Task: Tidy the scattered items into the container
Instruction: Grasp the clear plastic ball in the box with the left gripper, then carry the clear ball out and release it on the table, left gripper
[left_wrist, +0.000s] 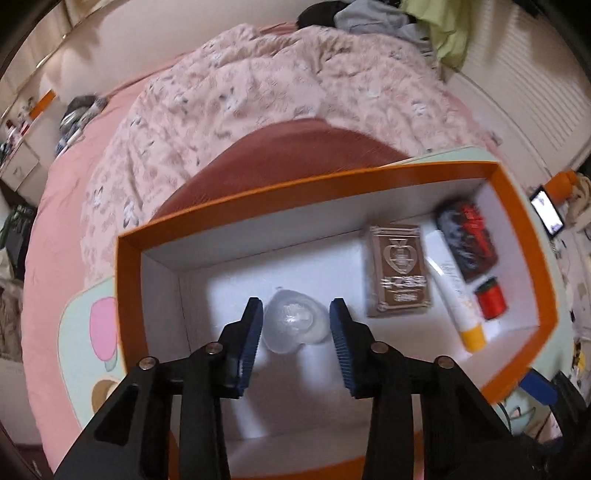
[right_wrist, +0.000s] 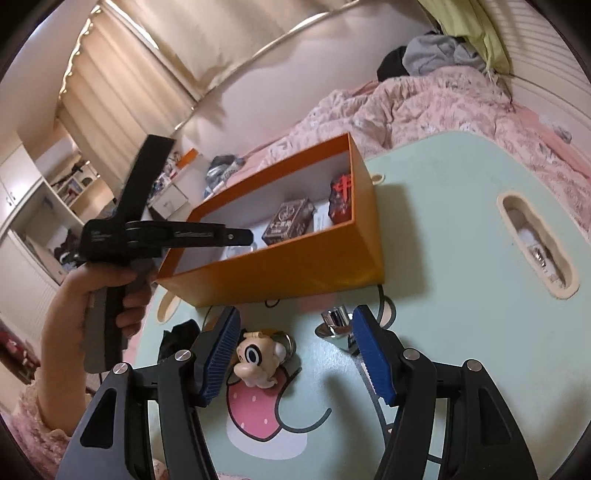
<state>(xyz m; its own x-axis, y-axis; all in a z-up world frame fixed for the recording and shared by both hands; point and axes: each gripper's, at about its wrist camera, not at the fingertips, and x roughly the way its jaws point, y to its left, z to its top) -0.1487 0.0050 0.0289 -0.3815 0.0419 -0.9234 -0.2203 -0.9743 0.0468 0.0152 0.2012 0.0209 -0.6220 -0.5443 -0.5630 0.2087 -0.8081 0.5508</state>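
My left gripper (left_wrist: 295, 306) hangs over the left end of the orange box (left_wrist: 295, 177), its blue pads closed against a clear heart-shaped case (left_wrist: 295, 321). The right wrist view shows that gripper (right_wrist: 243, 236) from the side, at the rim of the box (right_wrist: 277, 273). On the white floor of the box lie a brown card box (left_wrist: 399, 269), a white tube with a yellow cap (left_wrist: 454, 295), a black-and-red packet (left_wrist: 467, 240) and a small red jar (left_wrist: 490, 299). My right gripper (right_wrist: 295, 321) stands open low over the table, with a cream cartoon figure keychain (right_wrist: 255, 362) between its fingers, untouched.
A chrome knob-like piece (right_wrist: 334, 325) stands by the right finger, and a black item (right_wrist: 181, 336) lies left of the left finger. The mint-green table (right_wrist: 443, 221) has a slot (right_wrist: 535, 240) on its right side. A pink quilted bed (left_wrist: 258, 110) lies behind the box, and a lit phone (left_wrist: 546, 216) at the right.
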